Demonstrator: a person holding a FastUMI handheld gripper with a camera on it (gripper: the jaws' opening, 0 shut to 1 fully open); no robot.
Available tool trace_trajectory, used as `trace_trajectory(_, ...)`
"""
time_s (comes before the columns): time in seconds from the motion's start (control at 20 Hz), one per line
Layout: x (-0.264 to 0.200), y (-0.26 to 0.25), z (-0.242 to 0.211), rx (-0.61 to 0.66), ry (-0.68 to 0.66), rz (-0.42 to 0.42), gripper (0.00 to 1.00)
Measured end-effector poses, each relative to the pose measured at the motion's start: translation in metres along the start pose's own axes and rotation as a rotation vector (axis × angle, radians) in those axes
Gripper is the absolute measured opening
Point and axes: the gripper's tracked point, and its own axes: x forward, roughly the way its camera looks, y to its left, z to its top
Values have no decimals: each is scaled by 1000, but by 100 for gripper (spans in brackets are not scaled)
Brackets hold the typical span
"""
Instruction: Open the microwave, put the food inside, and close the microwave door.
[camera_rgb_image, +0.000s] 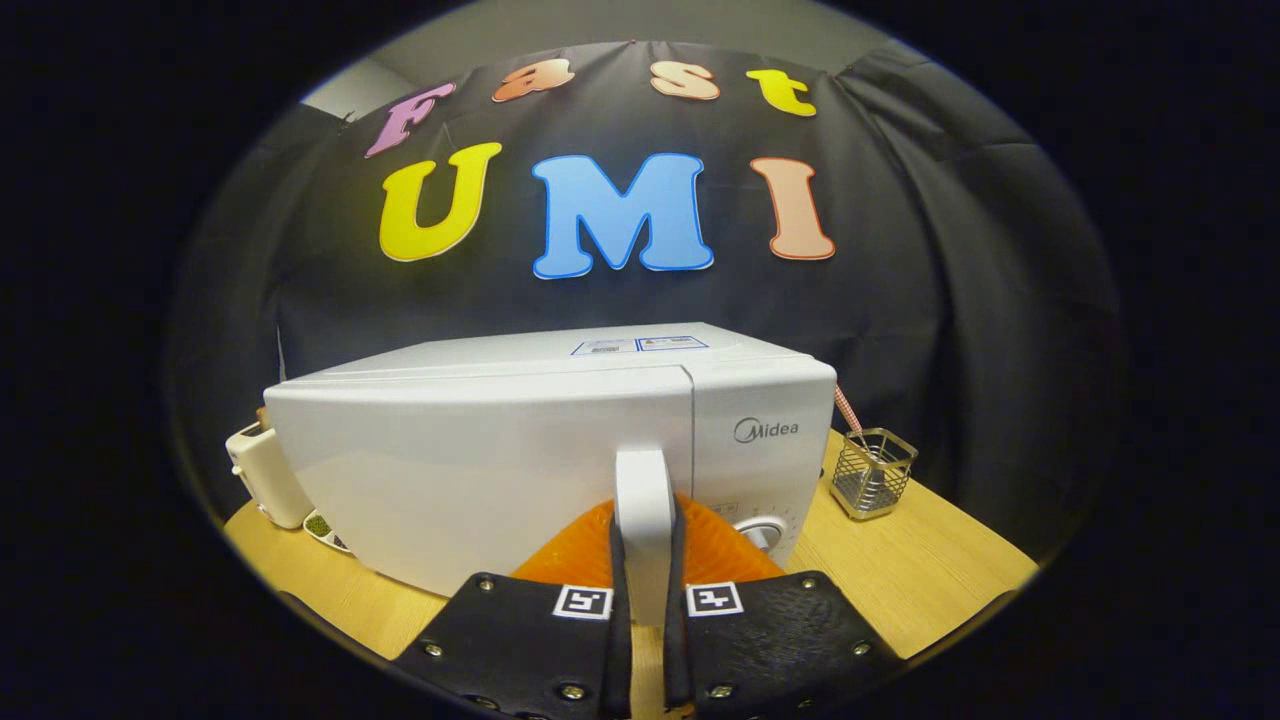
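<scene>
The jaws are nearly closed, clamped on the vertical door handle of the white microwave, one finger pressing each side of it. The microwave sits on the wooden tabletop just ahead of the jaws, its door slightly ajar at the handle side. A control knob shows to the right of the handle. Farther right stands a wire mesh holder; left of the microwave, a cream-coloured appliance

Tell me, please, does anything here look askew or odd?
Nothing stands out: the gripper is shut on the door handle of the white microwave, and the mesh holder stands upright on the table.
</scene>
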Motion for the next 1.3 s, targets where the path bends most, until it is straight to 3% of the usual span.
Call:
trace_trajectory(0.2, -5, 2, 0, 2, -1, -13, 9)
trace_trajectory(0.4, -45, 9, -7, -52, -28, -24, 9)
trace_trajectory(0.7, -94, 25, -20, -23, -41, -4, 10)
trace_trajectory(0.9, -122, 41, -27, -10, -53, 58, 22)
trace_trajectory(1.3, -167, 71, -39, -13, -50, 184, 23)
